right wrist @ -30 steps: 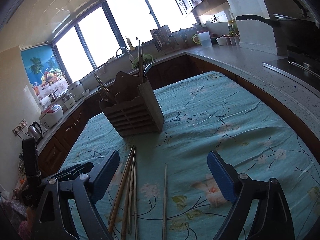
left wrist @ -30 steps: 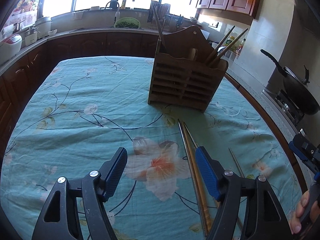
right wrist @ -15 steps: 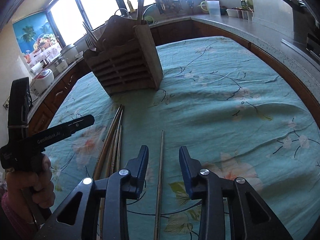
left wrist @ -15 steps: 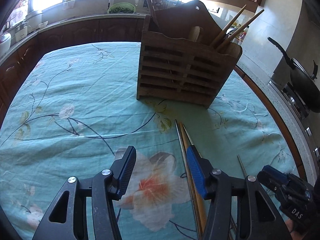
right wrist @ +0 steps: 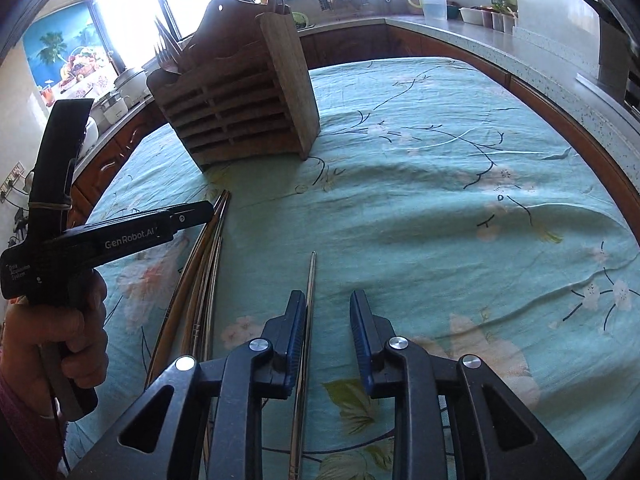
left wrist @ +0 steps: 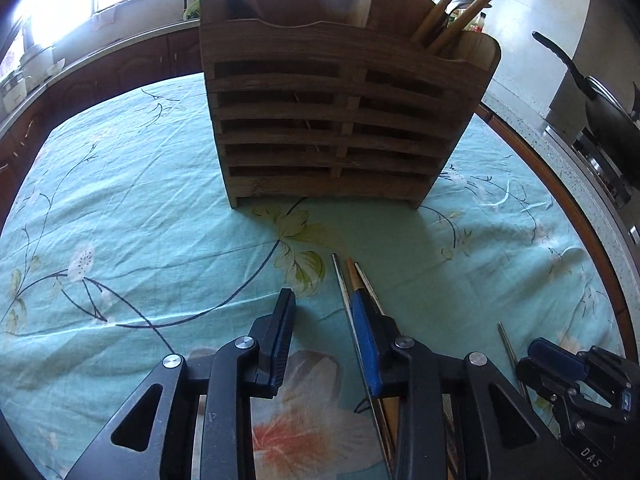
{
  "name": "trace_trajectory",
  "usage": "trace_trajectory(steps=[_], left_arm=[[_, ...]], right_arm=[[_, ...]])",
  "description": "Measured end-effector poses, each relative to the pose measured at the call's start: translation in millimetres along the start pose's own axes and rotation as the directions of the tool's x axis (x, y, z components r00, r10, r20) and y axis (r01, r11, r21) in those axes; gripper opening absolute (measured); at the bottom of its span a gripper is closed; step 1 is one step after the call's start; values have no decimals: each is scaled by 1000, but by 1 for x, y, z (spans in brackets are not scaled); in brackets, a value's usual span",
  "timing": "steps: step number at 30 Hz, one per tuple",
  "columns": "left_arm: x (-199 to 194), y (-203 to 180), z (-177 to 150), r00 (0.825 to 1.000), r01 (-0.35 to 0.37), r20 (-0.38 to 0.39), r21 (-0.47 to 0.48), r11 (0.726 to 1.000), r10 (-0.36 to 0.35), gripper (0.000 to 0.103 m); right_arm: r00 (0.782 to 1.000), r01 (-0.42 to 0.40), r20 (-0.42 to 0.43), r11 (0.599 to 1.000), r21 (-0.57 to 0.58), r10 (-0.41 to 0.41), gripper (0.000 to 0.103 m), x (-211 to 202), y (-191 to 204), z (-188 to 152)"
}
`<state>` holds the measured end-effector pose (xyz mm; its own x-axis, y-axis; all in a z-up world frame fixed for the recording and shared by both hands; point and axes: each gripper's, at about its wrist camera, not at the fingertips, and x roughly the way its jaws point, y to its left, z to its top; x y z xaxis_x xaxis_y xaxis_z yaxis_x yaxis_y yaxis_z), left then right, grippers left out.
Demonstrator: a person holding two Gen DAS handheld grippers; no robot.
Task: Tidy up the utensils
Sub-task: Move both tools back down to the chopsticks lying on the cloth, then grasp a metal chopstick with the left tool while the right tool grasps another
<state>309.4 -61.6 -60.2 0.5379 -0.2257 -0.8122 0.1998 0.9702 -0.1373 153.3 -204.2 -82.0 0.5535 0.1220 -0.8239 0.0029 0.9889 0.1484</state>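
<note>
Floral tablecloth (left wrist: 120, 200), black wok (left wrist: 608, 120), clear jug (right wrist: 434, 2).

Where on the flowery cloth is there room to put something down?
Bare cloth lies left of the wooden holder, out to the table edge, and right of the single metal chopstick. It is crowded in front of the holder, where the chopstick bundle lies and both grippers hover.
</note>
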Motion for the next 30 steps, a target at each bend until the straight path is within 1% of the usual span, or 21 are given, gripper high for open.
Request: trace_trajectory(steps=[2, 4, 6, 9, 12, 14, 16, 17, 18, 20, 22, 25, 28, 30], left_arm=[[2, -5, 1, 1000, -11, -6, 30, 1000, 11, 25], [4, -11, 0, 999, -35, -6, 74, 997, 36, 18], [4, -15, -3, 999, -37, -3, 104, 994, 38, 12], [3, -15, -5, 1000, -19, -18, 115, 993, 21, 10], [5, -14, 0, 999, -14, -33, 106, 994, 18, 10], [7, -16, 2, 1000, -17, -23, 110, 994, 20, 8], [7, -17, 0, 1000, -24, -7, 118, 993, 25, 7], [6, -18, -1, 1000, -24, -3, 120, 993, 24, 5], [5, -17, -2, 1000, -15, -3, 114, 993, 15, 3], [0, -10, -5, 1000, 18, -5, 84, 996, -18, 2], [-6, -3, -10, 999, 39, 1, 53, 998, -39, 2], [-23, 9, -16, 997, 76, 22, 14, 997, -77, 2], [-49, 17, -21, 992, 106, 67, -7, 994, -105, 2], [-70, 22, -23, 986, 132, 108, -18, 991, -130, 2]], right_arm=[[1000, 3, 0, 1000, -3, -3, 24, 1, 1, 1], [1000, 8, -1, 1000, -8, -8, 24, 3, 2, 3], [1000, 17, -2, 1000, -19, -17, 24, 4, 4, 3], [1000, 31, -1, 999, -40, -31, 24, 6, 7, 5], [999, 46, 2, 997, -65, -46, 24, 12, 11, 9], [997, 73, 2, 992, -100, -73, 22, 17, 16, 13], [995, 96, 4, 987, -131, -97, 12, 19, 20, 15], [996, 89, 3, 987, -130, -89, 7, 20, 20, 16], [997, 82, 0, 989, -125, -83, 5, 20, 19, 16], [998, 64, -9, 992, -112, -66, 5, 18, 17, 17], [1000, 26, -6, 996, -84, -27, 4, 12, 15, 18], [1000, -8, 28, 998, -61, 9, 4, -4, 16, 20], [996, -29, 78, 998, -50, 33, 4, -26, 19, 26], [992, -57, 114, 998, -39, 61, 4, -40, 20, 33]])
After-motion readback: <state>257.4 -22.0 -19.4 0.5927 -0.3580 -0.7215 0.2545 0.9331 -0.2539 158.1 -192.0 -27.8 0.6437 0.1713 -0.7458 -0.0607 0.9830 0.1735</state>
